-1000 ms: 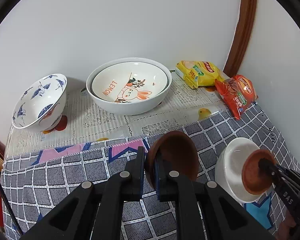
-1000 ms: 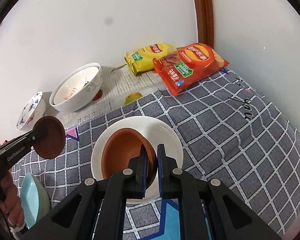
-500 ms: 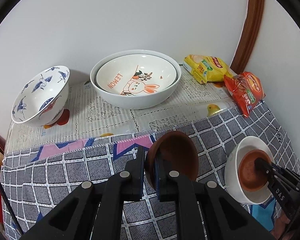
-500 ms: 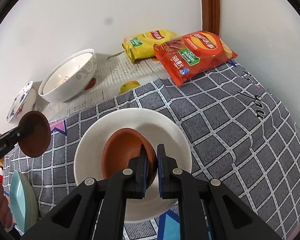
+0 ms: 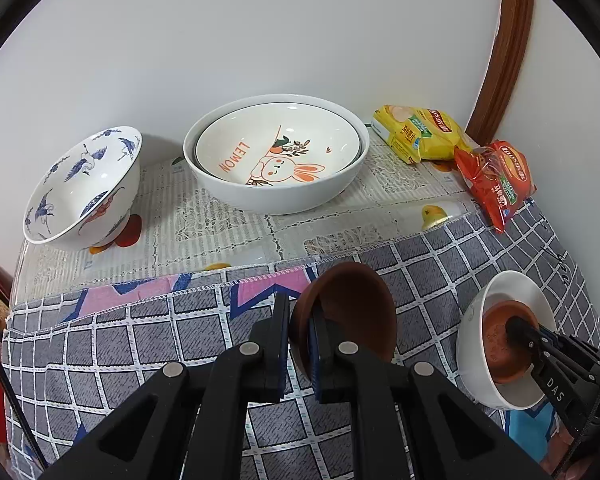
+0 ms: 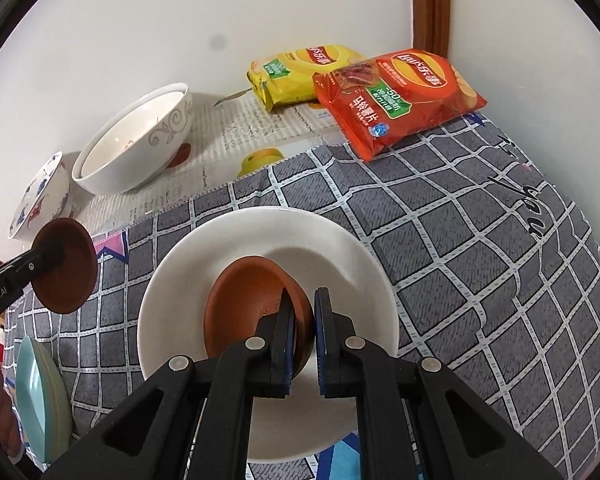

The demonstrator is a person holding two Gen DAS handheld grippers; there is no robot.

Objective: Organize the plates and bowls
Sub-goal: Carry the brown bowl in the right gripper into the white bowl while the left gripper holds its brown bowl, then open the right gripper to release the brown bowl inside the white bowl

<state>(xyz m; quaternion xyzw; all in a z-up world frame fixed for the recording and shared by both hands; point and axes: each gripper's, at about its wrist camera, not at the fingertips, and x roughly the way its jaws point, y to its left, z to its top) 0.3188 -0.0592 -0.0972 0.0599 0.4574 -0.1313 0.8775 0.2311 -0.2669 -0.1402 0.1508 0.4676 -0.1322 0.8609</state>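
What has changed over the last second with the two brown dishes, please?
The right gripper has lowered its brown dish down into the white bowl, grip unchanged. The left gripper keeps its own brown dish clamped above the cloth. The other bowls and snack bags stayed put.

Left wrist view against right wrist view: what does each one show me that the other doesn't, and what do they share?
Only the left wrist view shows the rabbit dish nested inside the big white bowl, with its LEMON lettering. Only the right wrist view shows the pale blue plate at the cloth's near left edge. Both show the left tool shut on one brown saucer, the right tool shut on the other brown saucer inside the white plate, plus the crane-pattern bowl, yellow chip bag and red chip bag.
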